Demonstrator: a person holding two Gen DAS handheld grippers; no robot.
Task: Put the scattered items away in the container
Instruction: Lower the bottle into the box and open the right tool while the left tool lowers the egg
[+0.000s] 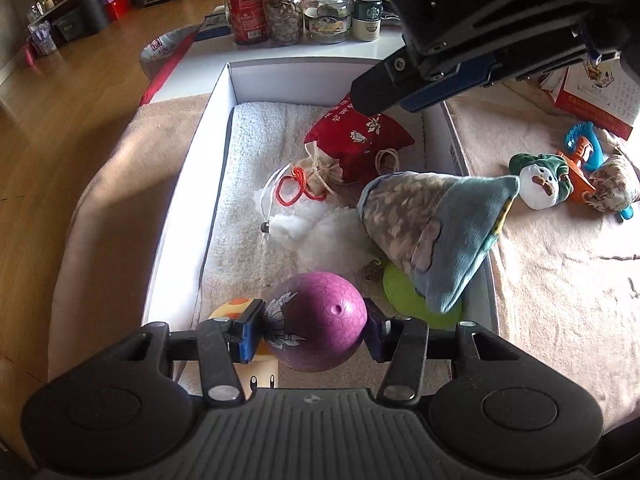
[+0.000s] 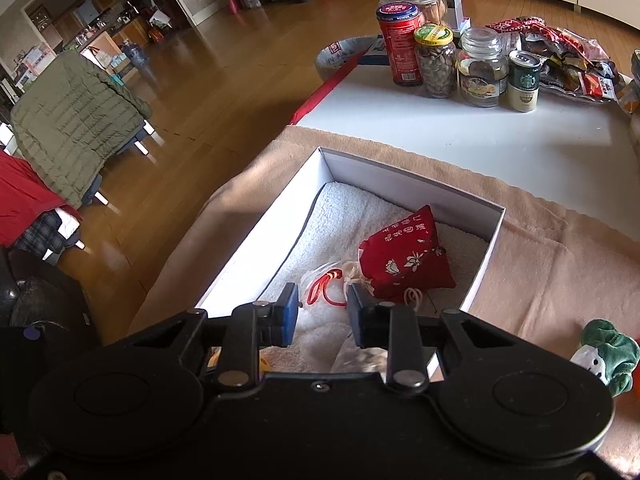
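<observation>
My left gripper [image 1: 316,330] is shut on a purple ball [image 1: 320,320], held low over the near end of the white box [image 1: 224,92]. A white towel lines the box. On it lie a red pouch [image 1: 360,140], a small beige drawstring pouch [image 1: 320,172], white fluff [image 1: 304,224] and a mushroom toy [image 1: 260,376]. A camouflage-and-blue cloth bag [image 1: 432,232], slightly blurred, lies across the right rim over a green thing [image 1: 404,292]. My right gripper [image 2: 322,316] is over the box, open, with nothing between its pads. The red pouch [image 2: 404,260] lies just past it.
On the tan cloth [image 1: 560,280] right of the box lie a green-and-white plush [image 1: 540,184], an orange-and-blue toy [image 1: 580,156] and a patterned pouch [image 1: 612,188]. Jars and cans [image 1: 304,12] stand behind the box, with a calendar [image 1: 592,100] at the back right. The wooden floor drops off to the left.
</observation>
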